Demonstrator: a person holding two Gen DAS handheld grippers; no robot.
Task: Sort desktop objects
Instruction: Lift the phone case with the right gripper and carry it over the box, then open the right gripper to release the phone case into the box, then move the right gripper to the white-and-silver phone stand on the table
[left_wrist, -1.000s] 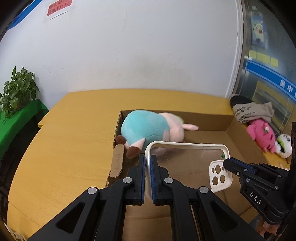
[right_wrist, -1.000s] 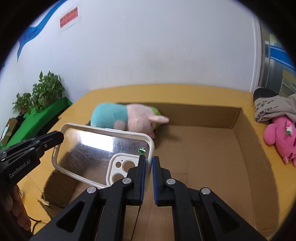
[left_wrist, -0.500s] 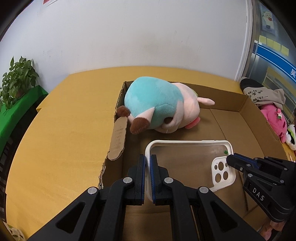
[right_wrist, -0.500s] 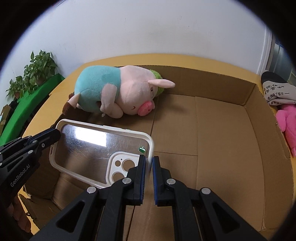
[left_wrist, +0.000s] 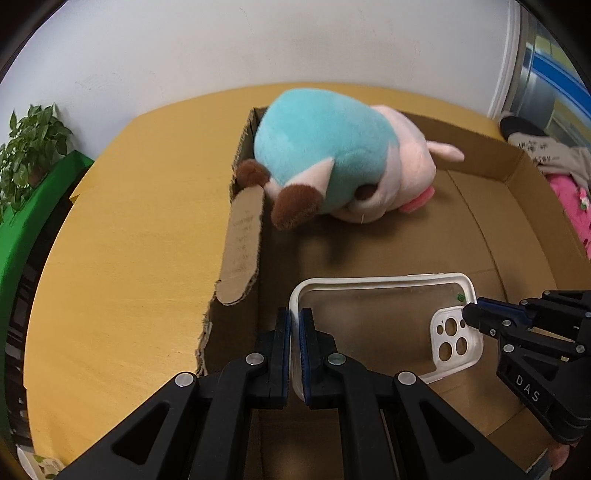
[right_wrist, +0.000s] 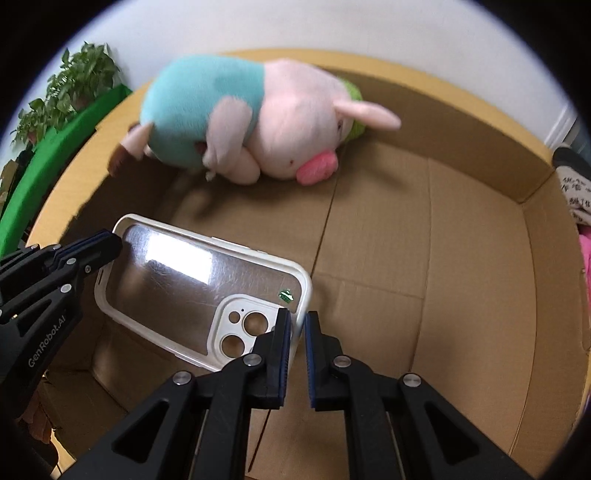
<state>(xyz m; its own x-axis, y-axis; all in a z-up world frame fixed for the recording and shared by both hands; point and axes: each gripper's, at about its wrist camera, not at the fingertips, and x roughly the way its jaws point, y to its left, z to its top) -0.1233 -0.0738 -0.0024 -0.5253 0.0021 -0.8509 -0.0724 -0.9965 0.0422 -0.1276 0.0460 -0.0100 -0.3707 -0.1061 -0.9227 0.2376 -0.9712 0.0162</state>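
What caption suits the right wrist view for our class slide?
Both grippers, right gripper and left gripper, hold a clear phone case over a cardboard box containing a plush pig.

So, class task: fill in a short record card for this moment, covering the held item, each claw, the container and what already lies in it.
Held item: phone case, clear back, white rim
Left claw: shut on one short end of the case
Right claw: shut on the camera-cutout end
Container: cardboard box, open top
Already inside: plush pig, lying on its side in the far left corner
Case position: above the box floor
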